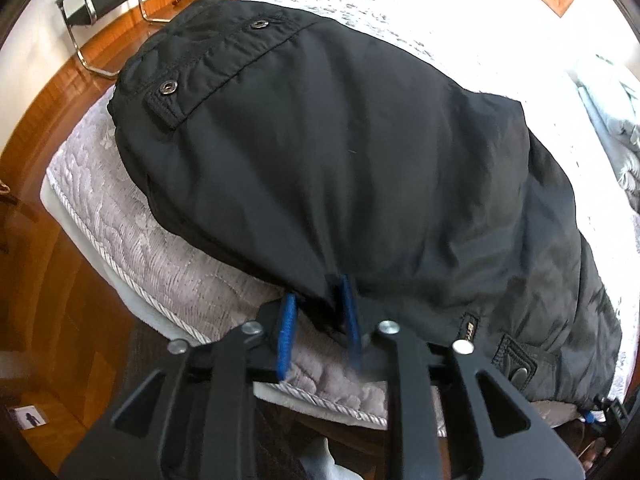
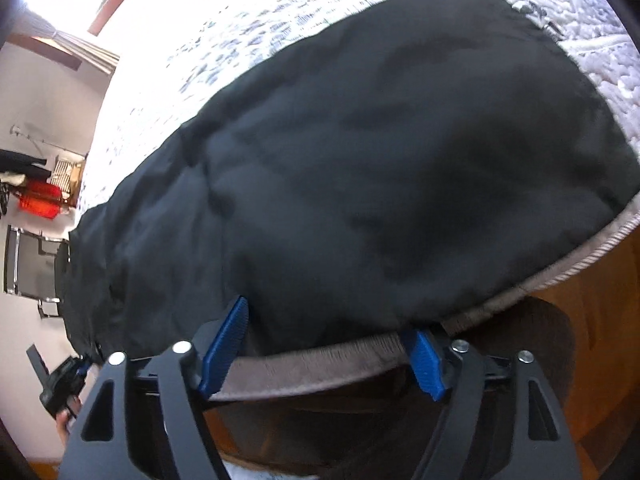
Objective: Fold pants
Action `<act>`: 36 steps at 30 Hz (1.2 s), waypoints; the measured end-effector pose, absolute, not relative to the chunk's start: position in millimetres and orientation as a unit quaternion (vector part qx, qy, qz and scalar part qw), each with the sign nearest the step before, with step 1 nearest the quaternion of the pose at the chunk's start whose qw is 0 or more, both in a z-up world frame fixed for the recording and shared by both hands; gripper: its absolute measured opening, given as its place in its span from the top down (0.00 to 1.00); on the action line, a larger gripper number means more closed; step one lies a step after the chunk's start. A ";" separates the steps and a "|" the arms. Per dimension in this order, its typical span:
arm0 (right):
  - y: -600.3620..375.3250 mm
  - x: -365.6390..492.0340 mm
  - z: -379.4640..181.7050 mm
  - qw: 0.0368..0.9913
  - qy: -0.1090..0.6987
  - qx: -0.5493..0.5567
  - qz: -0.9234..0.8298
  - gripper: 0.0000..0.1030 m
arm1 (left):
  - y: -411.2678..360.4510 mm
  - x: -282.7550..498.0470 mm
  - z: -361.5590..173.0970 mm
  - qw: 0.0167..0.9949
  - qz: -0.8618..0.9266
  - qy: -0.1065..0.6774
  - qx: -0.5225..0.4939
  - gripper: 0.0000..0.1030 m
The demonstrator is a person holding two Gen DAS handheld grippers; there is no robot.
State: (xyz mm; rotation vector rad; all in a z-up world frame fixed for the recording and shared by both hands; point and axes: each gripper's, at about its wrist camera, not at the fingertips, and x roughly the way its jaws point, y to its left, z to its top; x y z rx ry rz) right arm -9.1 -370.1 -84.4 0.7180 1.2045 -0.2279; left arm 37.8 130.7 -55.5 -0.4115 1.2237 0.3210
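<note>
Black pants lie spread on a bed, waistband with metal snaps at the far left. My left gripper is open at the pants' near edge; its blue fingers straddle a fold of the fabric without closing on it. In the right wrist view the pants cover the bed's corner. My right gripper is wide open at the pants' near hem, with its blue fingers at the mattress edge. The left gripper also shows small at the lower left of that view.
The bed has a pale quilted cover and a corded mattress edge. Wooden floor lies to the left. A metal-framed chair stands at the far left. Grey bedding is bunched at the right.
</note>
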 end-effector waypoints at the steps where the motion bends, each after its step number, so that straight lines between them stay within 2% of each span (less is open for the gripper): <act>1: -368.2 -6.9 -86.0 0.761 0.552 0.321 -0.110 0.28 | 124.2 37.0 -53.4 0.784 0.148 0.571 -0.193 0.66; 2: -365.8 -5.1 -85.3 0.766 0.551 0.309 -0.116 0.32 | 118.1 36.8 -52.3 0.782 0.147 0.573 -0.196 0.62; 4: -362.7 -3.6 -81.1 0.785 0.541 0.273 -0.129 0.56 | 103.5 36.8 -49.4 0.783 0.153 0.573 -0.186 0.53; 7: -369.3 -1.8 -77.0 0.795 0.526 0.268 -0.139 0.74 | 78.5 39.9 -45.0 0.787 0.164 0.573 -0.161 0.50; 11: -362.2 11.3 -65.2 0.819 0.517 0.186 -0.166 0.82 | 49.1 54.0 -48.2 0.792 0.161 0.569 -0.155 0.49; 14: -368.8 19.8 -72.7 0.808 0.530 0.192 -0.169 0.82 | 38.2 68.4 -51.1 0.801 0.168 0.558 -0.136 0.50; 16: -377.9 17.3 -80.0 0.799 0.532 0.227 -0.161 0.76 | 37.8 77.3 -53.5 0.801 0.169 0.556 -0.141 0.50; 17: -381.6 14.1 -80.8 0.799 0.528 0.240 -0.157 0.72 | 39.8 79.7 -54.0 0.800 0.168 0.557 -0.146 0.50; 19: -387.8 2.4 -81.0 0.801 0.525 0.251 -0.142 0.48 | 42.2 82.4 -53.5 0.801 0.165 0.556 -0.150 0.51; 21: -399.3 -13.4 -81.0 0.802 0.512 0.271 -0.143 0.39 | 40.7 80.0 -52.4 0.804 0.156 0.556 -0.142 0.53; 27: -458.2 -66.2 -95.1 0.775 0.471 0.399 -0.132 0.38 | 36.1 62.5 -44.0 0.801 0.157 0.559 -0.144 0.53; 31: -458.4 -54.9 -99.7 0.775 0.477 0.388 -0.147 0.37 | 9.6 51.2 -31.7 0.796 0.137 0.568 -0.162 0.53; 36: -439.3 -15.2 -89.6 0.781 0.494 0.345 -0.165 0.35 | -76.7 58.8 -19.0 0.793 -0.007 0.588 -0.157 0.51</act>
